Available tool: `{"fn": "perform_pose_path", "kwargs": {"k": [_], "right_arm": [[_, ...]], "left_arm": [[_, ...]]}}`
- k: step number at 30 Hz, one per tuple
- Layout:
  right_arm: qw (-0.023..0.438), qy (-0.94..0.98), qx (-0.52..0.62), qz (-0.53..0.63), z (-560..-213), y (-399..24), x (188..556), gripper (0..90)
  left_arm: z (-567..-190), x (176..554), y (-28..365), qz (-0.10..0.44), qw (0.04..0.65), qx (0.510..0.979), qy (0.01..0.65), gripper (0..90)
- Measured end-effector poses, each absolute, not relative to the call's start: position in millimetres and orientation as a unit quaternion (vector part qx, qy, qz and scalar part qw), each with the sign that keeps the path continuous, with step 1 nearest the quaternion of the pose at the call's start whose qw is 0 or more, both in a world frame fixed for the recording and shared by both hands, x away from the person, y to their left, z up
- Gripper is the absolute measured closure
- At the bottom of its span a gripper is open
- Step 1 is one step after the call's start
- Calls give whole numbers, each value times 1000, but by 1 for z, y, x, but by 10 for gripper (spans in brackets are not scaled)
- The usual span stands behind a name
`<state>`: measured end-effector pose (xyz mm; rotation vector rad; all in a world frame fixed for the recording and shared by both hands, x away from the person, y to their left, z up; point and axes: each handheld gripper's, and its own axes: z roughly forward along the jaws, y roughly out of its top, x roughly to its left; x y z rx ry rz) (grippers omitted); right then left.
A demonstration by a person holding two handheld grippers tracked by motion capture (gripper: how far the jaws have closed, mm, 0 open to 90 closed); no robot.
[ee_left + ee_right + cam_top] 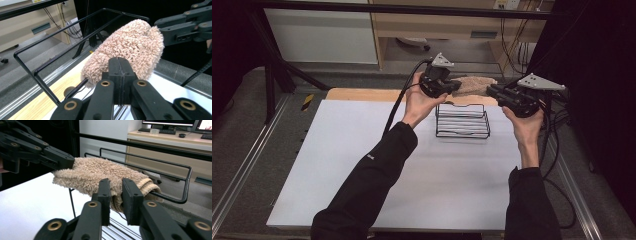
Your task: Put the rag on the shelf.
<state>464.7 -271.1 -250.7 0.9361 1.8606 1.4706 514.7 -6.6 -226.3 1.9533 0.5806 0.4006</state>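
A fluffy beige towel hangs stretched above the far rim of a black wire basket on the white table. My left gripper is shut on the towel's left end, its jaws pressed together; in the right gripper view it meets the towel's corner. My right gripper is at the towel's other end. Its jaws stand slightly apart with the folded edge in the gap, not pinched. The towel's right end rests on the basket's top rail.
The white tabletop stretches wide in front of the basket. A wooden strip runs along its far edge. Black cables trail off the right side. A dark frame bar and a cabinet stand behind.
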Motion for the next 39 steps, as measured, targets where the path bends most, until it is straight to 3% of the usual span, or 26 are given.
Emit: {"fn": "perform_pose_path", "kwargs": {"k": [10,17,23,33,39], "right_arm": [[292,689,342,568,-235,-265,460,643],[264,707,364,546,-252,-262,465,868],[261,705,389,533,-272,-266,470,898],[268,701,384,538,-272,-267,467,841],[270,693,379,550,-265,-268,457,697]], "left_arm": [[-233,514,-7,169,499,816,237,896],[-241,511,-6,167,498,819,231,895],[-246,512,-8,170,493,822,229,894],[-248,513,-9,171,494,821,230,872],[-245,505,-3,171,497,817,236,777]]}}
